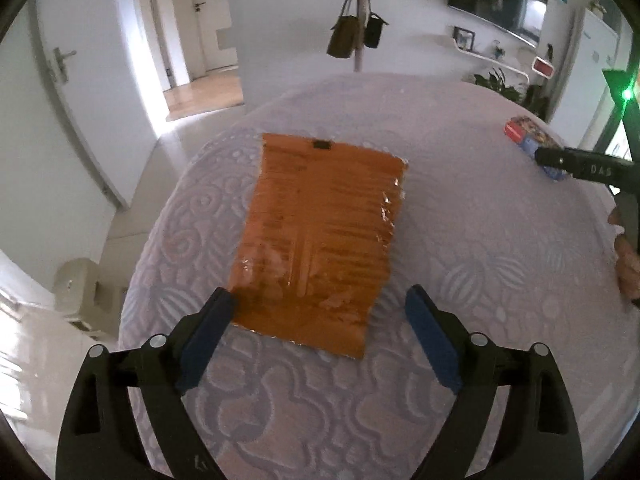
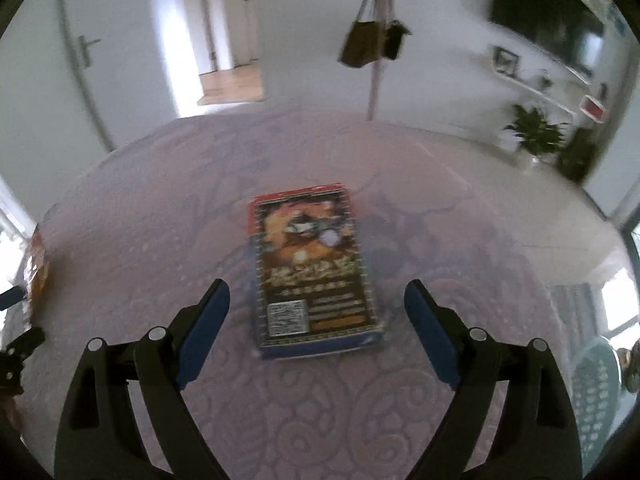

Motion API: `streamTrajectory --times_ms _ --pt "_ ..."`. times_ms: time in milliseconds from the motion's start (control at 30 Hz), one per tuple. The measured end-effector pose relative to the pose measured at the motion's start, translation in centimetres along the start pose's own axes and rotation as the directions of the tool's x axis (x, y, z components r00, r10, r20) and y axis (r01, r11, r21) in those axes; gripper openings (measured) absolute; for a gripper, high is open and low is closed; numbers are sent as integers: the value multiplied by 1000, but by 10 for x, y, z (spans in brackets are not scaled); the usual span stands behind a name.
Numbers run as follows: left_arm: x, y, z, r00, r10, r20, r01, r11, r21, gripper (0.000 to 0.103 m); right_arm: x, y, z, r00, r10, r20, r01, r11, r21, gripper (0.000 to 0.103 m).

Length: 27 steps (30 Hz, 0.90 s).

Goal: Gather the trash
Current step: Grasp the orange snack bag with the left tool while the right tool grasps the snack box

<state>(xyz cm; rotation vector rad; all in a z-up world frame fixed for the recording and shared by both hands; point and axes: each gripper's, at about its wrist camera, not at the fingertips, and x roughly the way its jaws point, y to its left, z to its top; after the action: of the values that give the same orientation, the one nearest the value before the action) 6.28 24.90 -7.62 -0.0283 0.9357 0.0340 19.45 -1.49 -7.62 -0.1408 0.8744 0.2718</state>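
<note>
Here both tongs gape: left tongs (image 1: 320, 304) over orange wrapper (image 1: 320, 236), right tongs (image 2: 318, 300) over box (image 2: 314, 268).

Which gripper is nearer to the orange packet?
Left. The left gripper is open over the orange packet; the right gripper is off to its side.

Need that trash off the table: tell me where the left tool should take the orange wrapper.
Grip the orange wrapper by its near short edge, coming from the left tool's side. It lies flat on the tablecloth, and that slightly crinkled edge already sits between the open jaws.
</note>
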Motion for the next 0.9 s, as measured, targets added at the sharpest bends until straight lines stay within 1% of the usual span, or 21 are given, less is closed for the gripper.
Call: streamTrajectory --times_ms 67,100,167,233,300,333,367,433,467,500,533,567,600,633,667,700,800,900 --pt "-2 2 1 1000 6 0 -6 1000 -14 84 1 2 0 1000 -19 -1 19 1000 -17 71" --pt "-2 5 1 1000 7 1 -7 1000 -24 83 2 4 -1 999 -35 -6 35 999 -26 63" --pt "-2 10 1 1000 19 7 -18 999 -43 78 3 11 0 998 -56 3 56 997 -45 60" --pt "-4 10 1 1000 28 12 -27 999 -43 74 3 12 0 998 -62 6 62 997 -51 59" --pt "-5 8 1 999 30 21 -29 999 -40 61 2 11 -1 998 -59 13 60 997 -47 58" --pt "-6 8 0 999 31 26 -30 999 -39 60 1 10 -2 998 -52 20 53 997 -47 58" --pt "-7 8 0 999 32 29 -31 999 -39 56 -1 10 -2 998 -52 33 53 997 -49 58" --pt "-13 5 -1 999 14 51 -12 999 -29 40 -4 11 -3 997 -56 48 59 997 -57 58" --pt "-16 3 -1 998 11 62 -10 1000 -20 37 -5 11 -3 997 -59 55 62 996 -60 58" --pt "-19 0 -1 997 10 73 -10 1000 -9 29 -7 12 -3 996 -60 66 64 996 -61 58" --pt "-20 -2 1 997 9 78 -9 1000 -5 24 -9 11 -3 995 -60 75 65 996 -62 58" --pt "-24 -5 1 996 -2 86 2 1000 -2 23 -12 12 -5 995 -59 86 65 996 -60 58" --pt "-26 -7 2 995 -20 93 20 1000 -1 19 -15 11 -5 993 -55 101 61 997 -57 58" --pt "-27 -9 2 994 -32 100 32 999 3 11 -17 11 -6 992 -54 111 60 997 -52 58" --pt "-31 -13 3 993 -43 111 42 999 15 9 -20 10 -7 991 -54 120 60 997 -46 58" --pt "-34 -17 5 992 -49 119 46 999 22 4 -23 8 -7 990 -52 130 57 998 -38 58" --pt "-42 -27 10 985 -118 127 116 993 26 1 -38 -2 -10 982 -24 187 25 1000 0 58" --pt "-51 -48 21 975 -167 146 161 986 46 1 -50 -16 -11 979 -30 204 20 999 50 58"
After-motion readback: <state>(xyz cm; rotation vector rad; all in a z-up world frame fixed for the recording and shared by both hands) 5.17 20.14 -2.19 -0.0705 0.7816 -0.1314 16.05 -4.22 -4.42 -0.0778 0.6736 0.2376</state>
